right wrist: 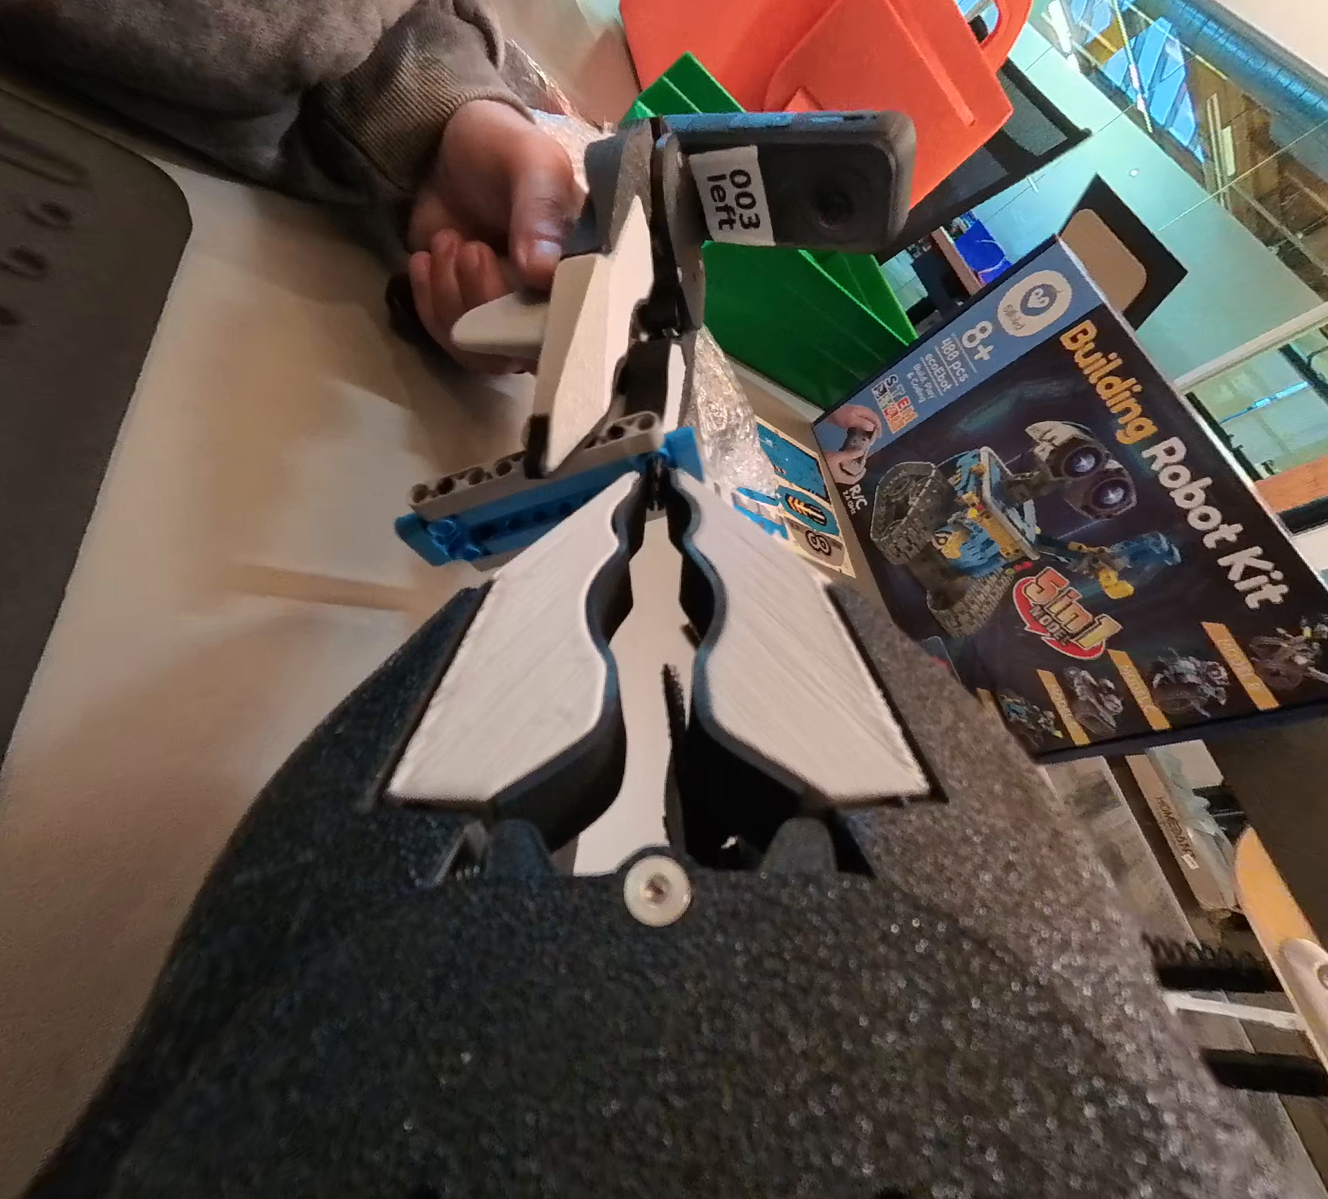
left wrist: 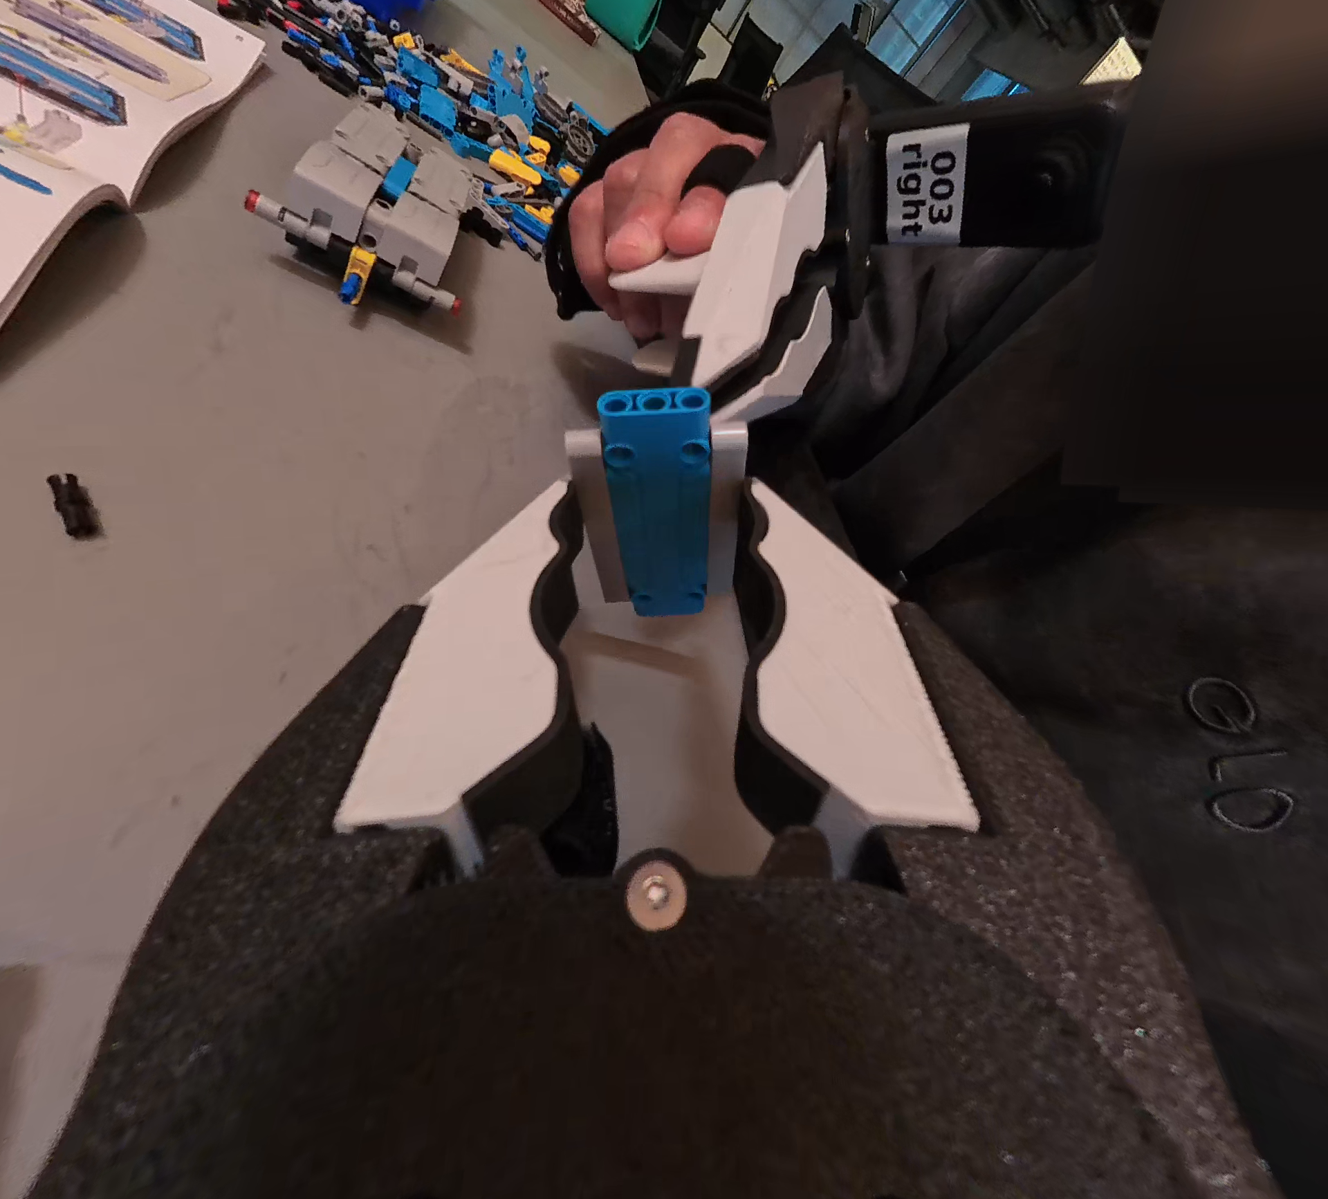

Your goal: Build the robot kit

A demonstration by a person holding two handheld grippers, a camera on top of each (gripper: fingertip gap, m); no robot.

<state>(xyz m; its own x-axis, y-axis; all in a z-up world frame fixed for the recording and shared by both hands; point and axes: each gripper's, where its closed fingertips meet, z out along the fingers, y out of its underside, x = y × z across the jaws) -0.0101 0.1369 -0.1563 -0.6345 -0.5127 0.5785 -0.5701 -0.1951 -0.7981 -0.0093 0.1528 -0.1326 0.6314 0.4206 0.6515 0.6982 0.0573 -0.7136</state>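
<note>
My left gripper (left wrist: 657, 492) is shut on a blue beam (left wrist: 657, 503) joined to a grey beam (left wrist: 727, 446) and holds them upright above the grey table (left wrist: 251, 446). My right gripper (left wrist: 715, 389) comes in from the upper right, and its tips meet the top end of this piece. In the right wrist view my right gripper (right wrist: 655, 481) has its fingers almost together, pinching the edge of the blue beam (right wrist: 503, 510). The left gripper (right wrist: 568, 446) clamps the grey beam (right wrist: 489, 474) from above. A hand holds each gripper.
An open instruction booklet (left wrist: 108, 72), a spread of loose parts (left wrist: 431, 79), a partly built grey model (left wrist: 381, 208) and a black pin (left wrist: 72, 503) lie on the table. A kit box (right wrist: 1078, 553), a sticker sheet (right wrist: 790, 503), a green bin (right wrist: 776, 302) and orange bags (right wrist: 826, 0) stand beyond. The tips of both grippers are at nearly the same place. The black pin (left wrist: 72, 503) sits 12 cm or so from the ends of my left fingers.
</note>
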